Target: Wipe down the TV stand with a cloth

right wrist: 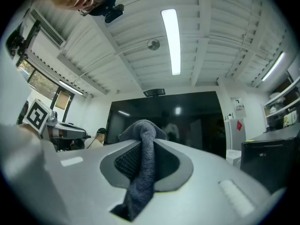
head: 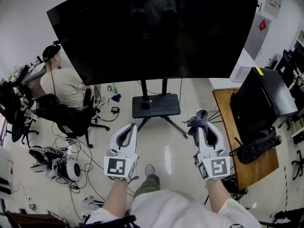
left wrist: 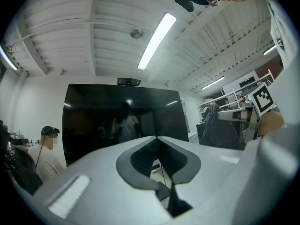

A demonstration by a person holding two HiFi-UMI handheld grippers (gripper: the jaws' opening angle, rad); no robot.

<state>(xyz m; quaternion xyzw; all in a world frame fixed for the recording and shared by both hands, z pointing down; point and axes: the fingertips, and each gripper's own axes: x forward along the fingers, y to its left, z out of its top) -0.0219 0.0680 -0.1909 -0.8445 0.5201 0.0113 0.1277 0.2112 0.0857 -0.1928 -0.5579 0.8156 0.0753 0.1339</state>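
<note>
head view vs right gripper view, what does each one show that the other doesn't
Only the head view shows the stand base on the floor under the TV, the left gripper and a wooden table.

Only the right gripper view shows the ceiling light, and a close look at the grey cloth pinched between the jaws of the right gripper.

Both show the dark TV, the cloth and a seated person off to the left.

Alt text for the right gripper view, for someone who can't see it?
The right gripper has its fingers shut on a grey cloth that drapes toward the camera; beyond it stands a dark TV screen under a ceiling strip light.
</note>
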